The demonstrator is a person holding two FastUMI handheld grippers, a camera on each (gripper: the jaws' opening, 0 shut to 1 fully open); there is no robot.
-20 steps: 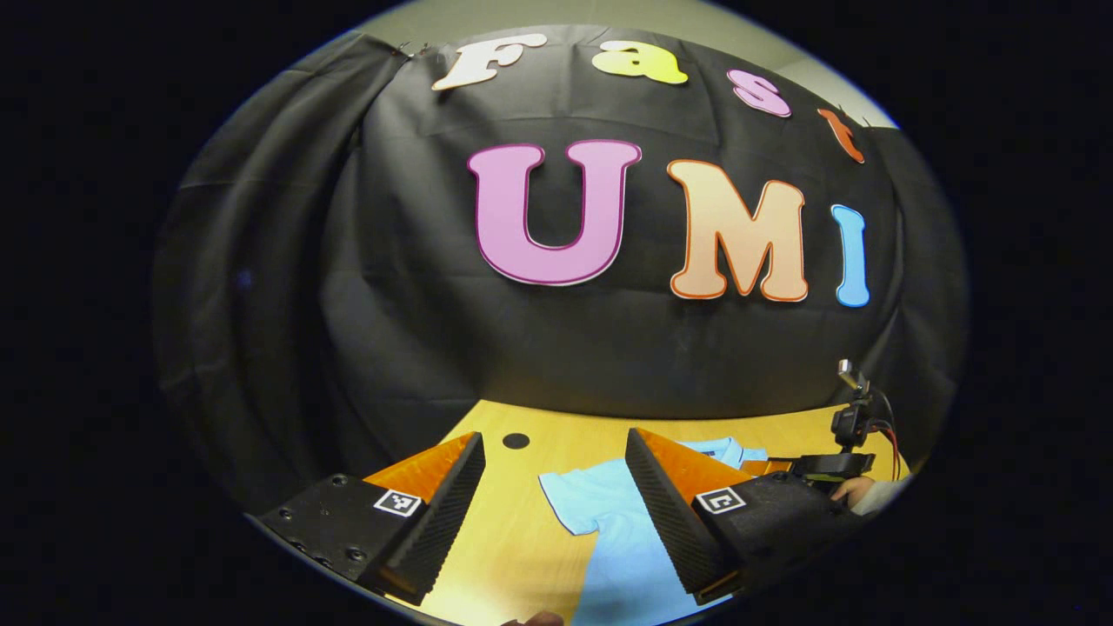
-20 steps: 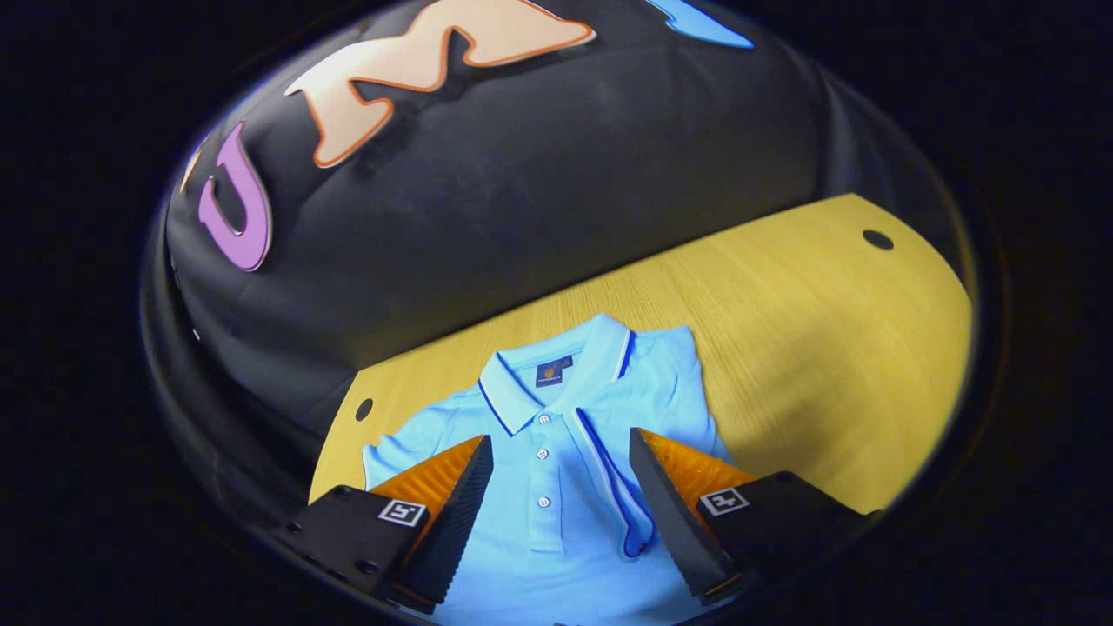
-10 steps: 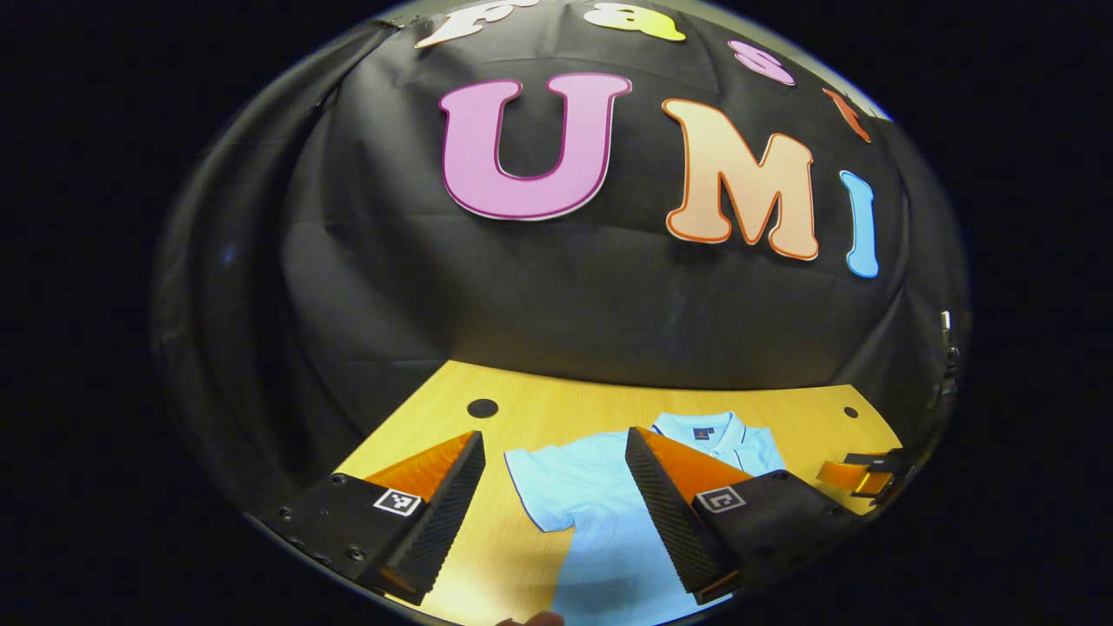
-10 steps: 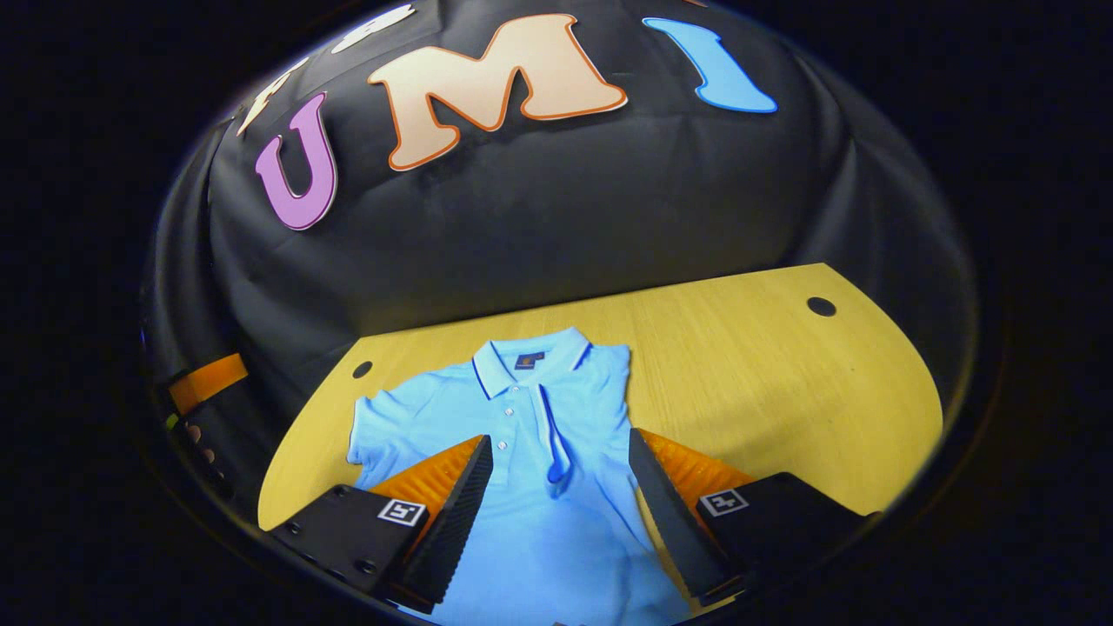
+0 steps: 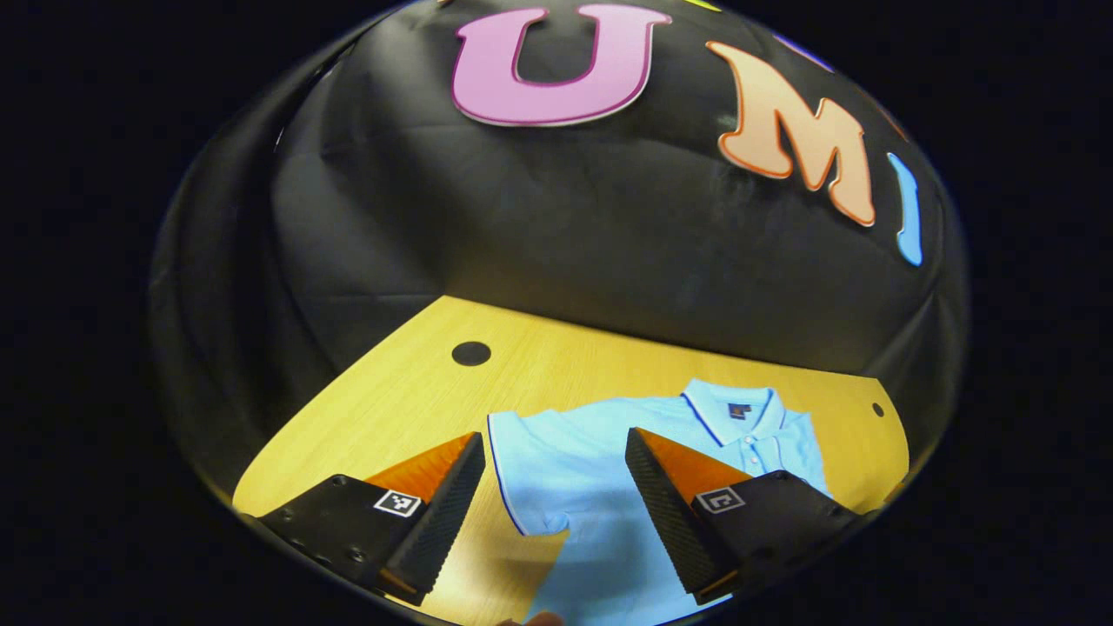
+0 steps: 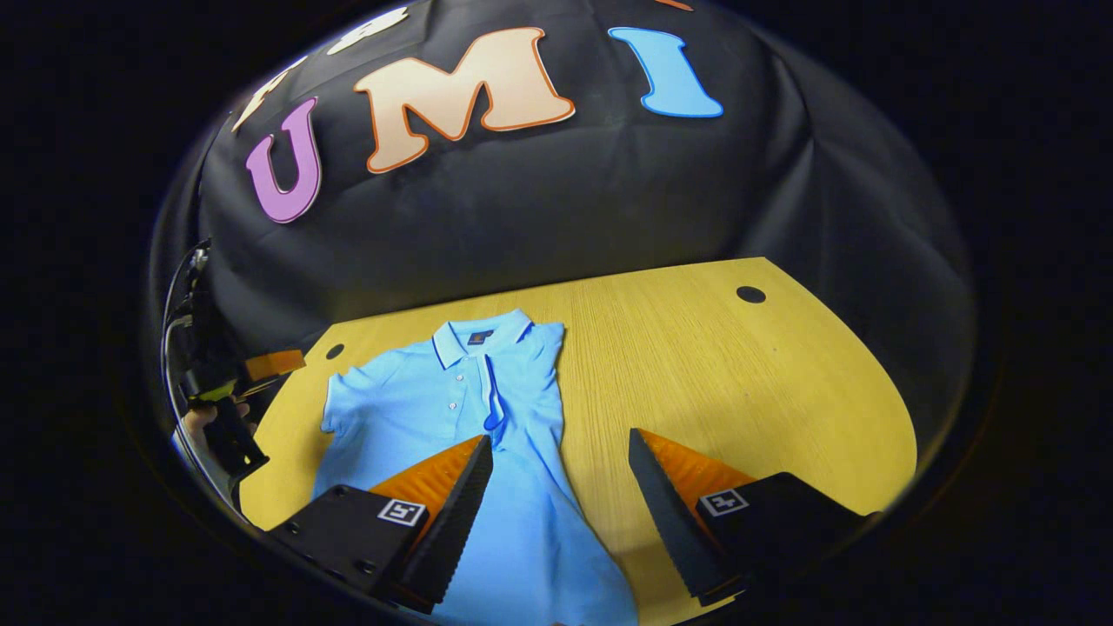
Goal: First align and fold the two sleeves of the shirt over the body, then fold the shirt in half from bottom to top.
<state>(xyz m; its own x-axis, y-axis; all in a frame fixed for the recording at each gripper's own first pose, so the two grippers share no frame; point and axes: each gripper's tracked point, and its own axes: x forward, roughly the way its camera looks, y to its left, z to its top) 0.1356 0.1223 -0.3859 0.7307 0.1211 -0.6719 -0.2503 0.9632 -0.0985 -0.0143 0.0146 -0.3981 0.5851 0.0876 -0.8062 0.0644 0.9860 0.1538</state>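
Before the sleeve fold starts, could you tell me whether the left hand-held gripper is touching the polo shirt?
Cannot tell. In the left gripper view the open left hand-held gripper frames the polo shirt's sleeve, with no plain contact or gap.

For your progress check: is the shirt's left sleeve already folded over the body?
No: in the left gripper view the sleeve lies spread flat on the table, beside the body.

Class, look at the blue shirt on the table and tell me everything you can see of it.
The shirt is a light blue polo of knit-looking fabric, with a dark-edged collar, a small dark label inside the neck and a buttoned placket. It lies flat, front up, on the yellow wooden table. One sleeve is spread out sideways; the other sleeve is already folded over the body. Neither gripper is touching it.
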